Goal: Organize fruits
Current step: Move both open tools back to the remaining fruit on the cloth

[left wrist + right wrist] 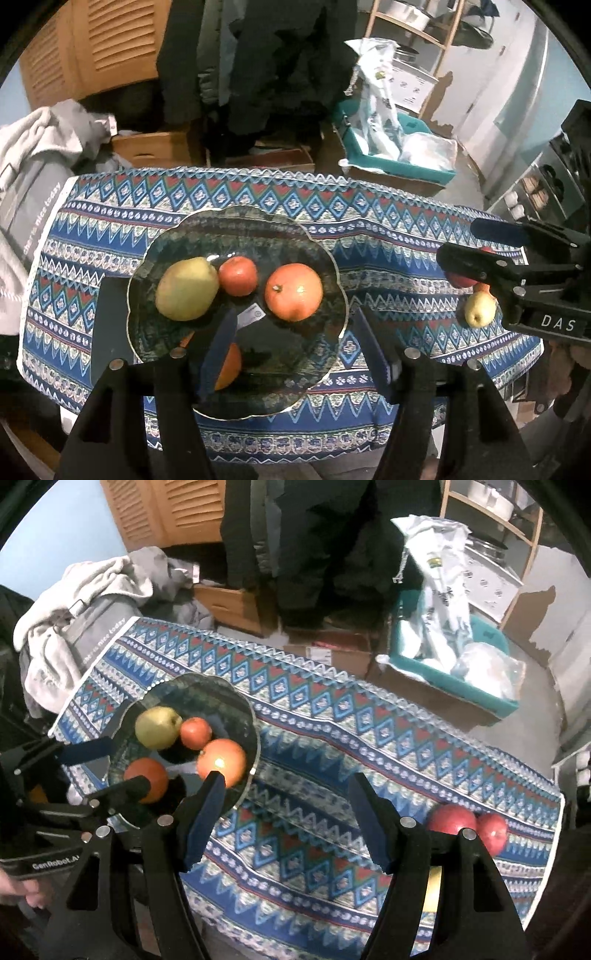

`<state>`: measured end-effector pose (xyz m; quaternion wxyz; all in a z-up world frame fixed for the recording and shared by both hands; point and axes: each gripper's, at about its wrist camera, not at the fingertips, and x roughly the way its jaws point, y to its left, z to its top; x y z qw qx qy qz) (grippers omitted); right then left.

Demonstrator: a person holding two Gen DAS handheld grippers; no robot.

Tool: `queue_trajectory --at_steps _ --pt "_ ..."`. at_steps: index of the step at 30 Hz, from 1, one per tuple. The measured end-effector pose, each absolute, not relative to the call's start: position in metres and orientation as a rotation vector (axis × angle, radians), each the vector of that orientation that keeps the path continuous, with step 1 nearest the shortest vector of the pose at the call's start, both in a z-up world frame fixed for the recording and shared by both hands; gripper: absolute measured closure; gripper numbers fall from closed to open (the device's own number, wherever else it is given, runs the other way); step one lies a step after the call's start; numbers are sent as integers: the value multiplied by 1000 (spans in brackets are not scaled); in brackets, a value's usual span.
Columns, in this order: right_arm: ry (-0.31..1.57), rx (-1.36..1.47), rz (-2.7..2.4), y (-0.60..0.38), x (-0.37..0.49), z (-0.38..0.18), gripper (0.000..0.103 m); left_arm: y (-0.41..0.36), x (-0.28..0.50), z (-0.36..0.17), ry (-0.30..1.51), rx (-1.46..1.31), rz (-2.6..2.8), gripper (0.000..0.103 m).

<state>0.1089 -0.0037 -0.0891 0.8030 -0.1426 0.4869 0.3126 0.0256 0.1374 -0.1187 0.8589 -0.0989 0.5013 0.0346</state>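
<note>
Nearest, the left hand-held gripper [295, 347] hangs over the glass plate [147, 258], jaws apart and empty; an orange [227, 369] lies just under its left finger. The right hand-held gripper [286, 819] hangs parted over bare cloth on the desk [314, 738], holding nothing. Farther in, a pear [184, 288], a small red fruit [238, 275] and a big orange [293, 291] crowd the plate; two red apples [465, 823] sit near the desk's edge. A clumsy nudge could roll those off.
</note>
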Motion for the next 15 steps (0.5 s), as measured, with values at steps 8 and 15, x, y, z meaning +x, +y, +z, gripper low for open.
queue_trajectory --at_steps 8,15 --pt "1028 -305 641 -35 106 -86 33 111 29 -109 1034 -152 36 31" --pt "1021 -320 598 -64 107 -90 33 86 36 -106 1040 -111 14 31"
